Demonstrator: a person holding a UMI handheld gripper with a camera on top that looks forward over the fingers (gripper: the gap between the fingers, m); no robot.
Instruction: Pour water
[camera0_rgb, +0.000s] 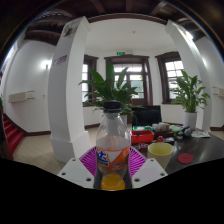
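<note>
A clear plastic bottle (113, 148) with an orange label, a dark cap and orange liquid at its bottom stands upright between my gripper's (112, 160) fingers. Both pink pads press against its sides, so the gripper is shut on the bottle. The bottle looks lifted above the dark table (200, 150). Just right of the bottle, beyond the right finger, stands a yellow cup (160, 152) with an open top.
A red lid-like disc (185, 158) lies right of the cup. Red and white items (145, 135) sit further back on the table. Potted plants (188, 95) stand by the windows. A white pillar (68, 90) rises at the left.
</note>
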